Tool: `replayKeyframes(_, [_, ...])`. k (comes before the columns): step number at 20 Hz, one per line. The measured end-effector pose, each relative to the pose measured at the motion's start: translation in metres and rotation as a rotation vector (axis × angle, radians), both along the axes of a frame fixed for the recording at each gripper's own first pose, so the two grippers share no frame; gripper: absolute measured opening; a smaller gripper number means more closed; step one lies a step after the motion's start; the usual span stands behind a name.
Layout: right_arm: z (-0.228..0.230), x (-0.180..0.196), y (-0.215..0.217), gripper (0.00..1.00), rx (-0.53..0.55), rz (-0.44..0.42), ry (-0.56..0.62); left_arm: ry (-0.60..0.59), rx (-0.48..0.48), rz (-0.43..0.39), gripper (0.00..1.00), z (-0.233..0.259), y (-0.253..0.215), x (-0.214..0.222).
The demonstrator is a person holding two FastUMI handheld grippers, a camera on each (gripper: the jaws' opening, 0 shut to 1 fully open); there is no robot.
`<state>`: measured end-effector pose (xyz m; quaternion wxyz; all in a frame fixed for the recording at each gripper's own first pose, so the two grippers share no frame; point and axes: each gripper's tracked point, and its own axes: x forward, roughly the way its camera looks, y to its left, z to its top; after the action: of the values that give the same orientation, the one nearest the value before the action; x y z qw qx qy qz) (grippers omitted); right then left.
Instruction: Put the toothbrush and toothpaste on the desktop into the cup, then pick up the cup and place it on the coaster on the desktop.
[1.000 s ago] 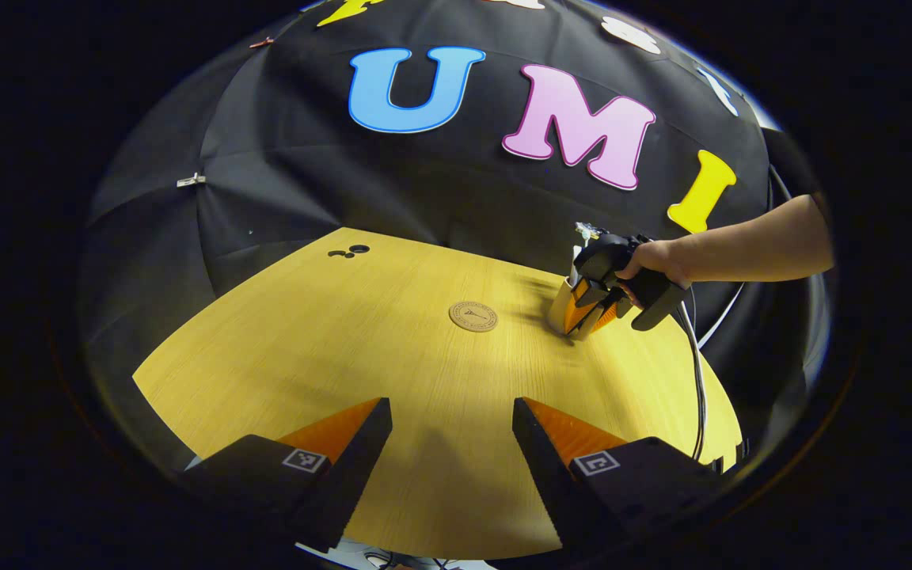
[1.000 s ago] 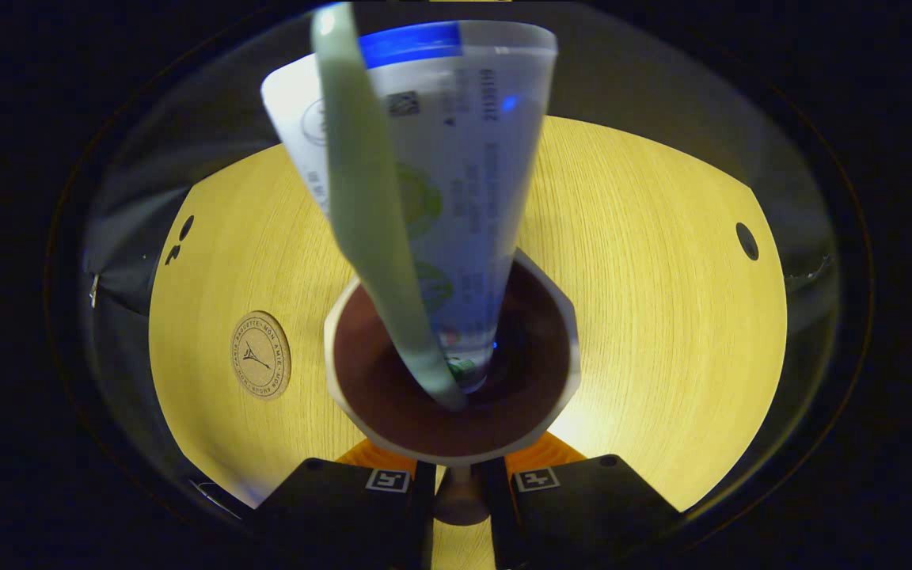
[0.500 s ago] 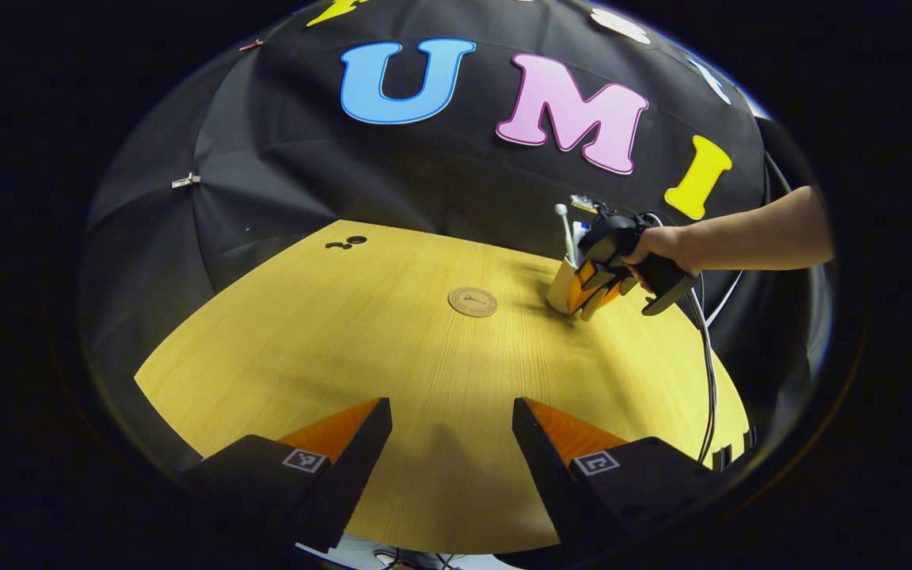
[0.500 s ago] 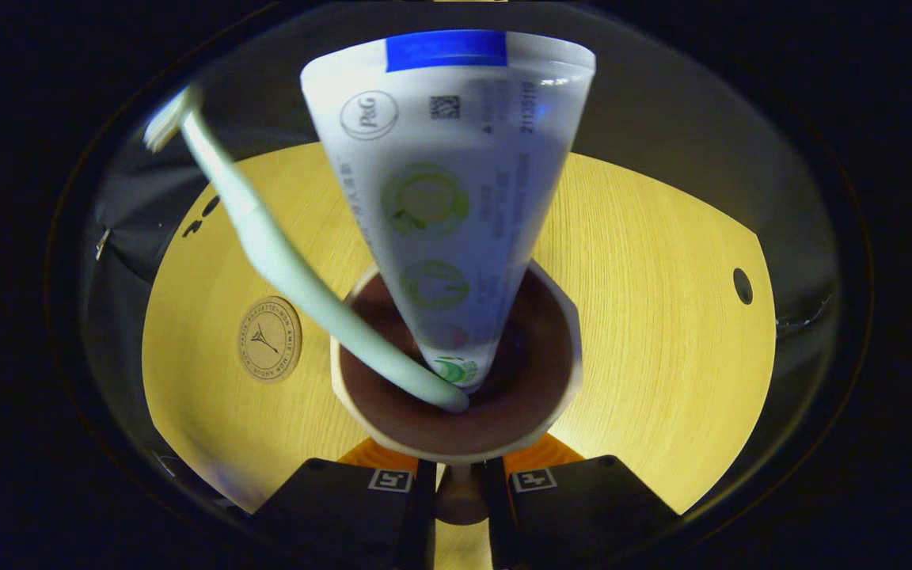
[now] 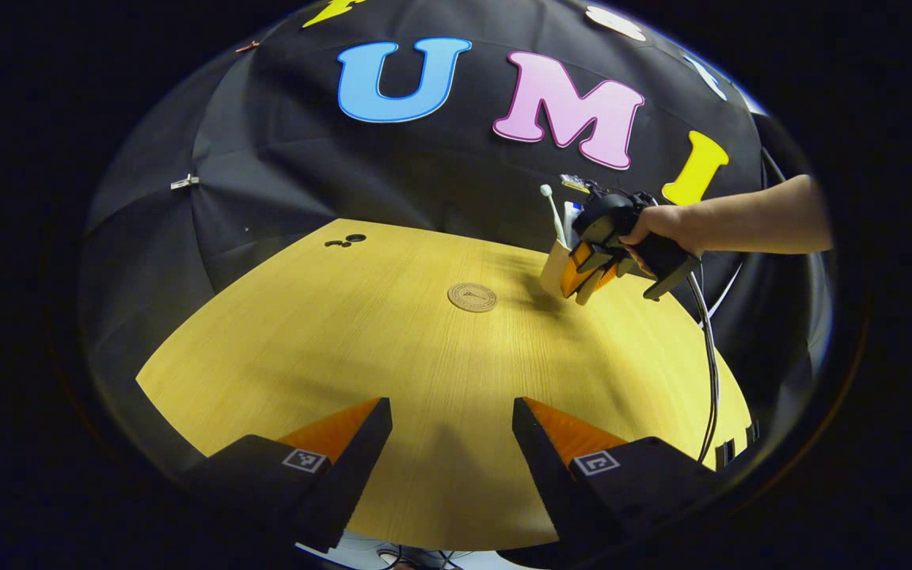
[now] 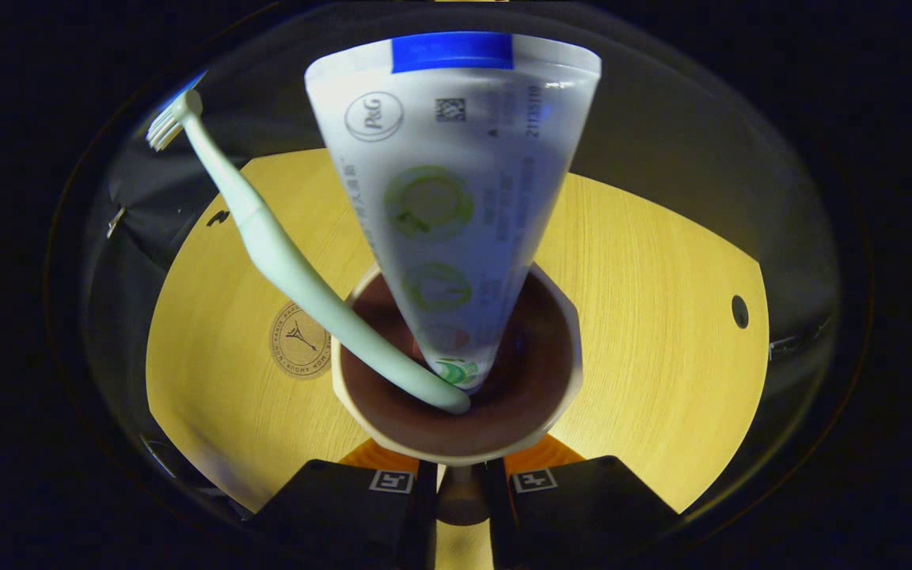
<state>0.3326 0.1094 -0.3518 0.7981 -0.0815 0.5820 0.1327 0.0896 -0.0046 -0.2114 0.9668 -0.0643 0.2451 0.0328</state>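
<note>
A cream cup (image 6: 527, 396) with a dark brown inside holds a white toothpaste tube (image 6: 456, 198) and a pale green toothbrush (image 6: 282, 261) that leans left. My right gripper (image 6: 460, 483) is shut on the cup at its near side. In the left gripper view, the right gripper (image 5: 587, 277) holds the cup (image 5: 552, 269) tilted a little above the table, with the toothbrush (image 5: 551, 212) sticking up. The round brown coaster (image 5: 472, 298) lies just left of the cup, also visible as the coaster (image 6: 300, 340). My left gripper (image 5: 452, 443) hangs open over the near table edge with nothing in it.
The yellow wooden table (image 5: 393, 348) has small dark holes (image 5: 349, 240) at the far left and one hole (image 6: 739, 311) to the right. A hand (image 5: 662, 229) holds the right gripper, and a cable (image 5: 709, 356) hangs down at the right edge.
The cup has risen off the table and shifted toward the coaster. The toothbrush has swung from the tube's front to lean left. My left gripper has stayed put.
</note>
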Motion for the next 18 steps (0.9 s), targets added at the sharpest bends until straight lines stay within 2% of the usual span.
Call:
replayKeyframes(10, [-0.009,-0.022,0.121,0.3,0.036,0.144,0.024,0.017,-0.021,0.087,0.97,-0.007,0.037,-0.026])
replayKeyframes(13, [-0.02,-0.031,0.14,0.3,0.026,0.179,0.046,0.022,-0.03,0.117,0.97,-0.009,0.046,-0.032])
replayKeyframes(18, [-0.031,-0.032,0.147,0.3,-0.004,0.197,0.056,0.03,-0.036,0.138,0.97,-0.01,0.054,-0.037])
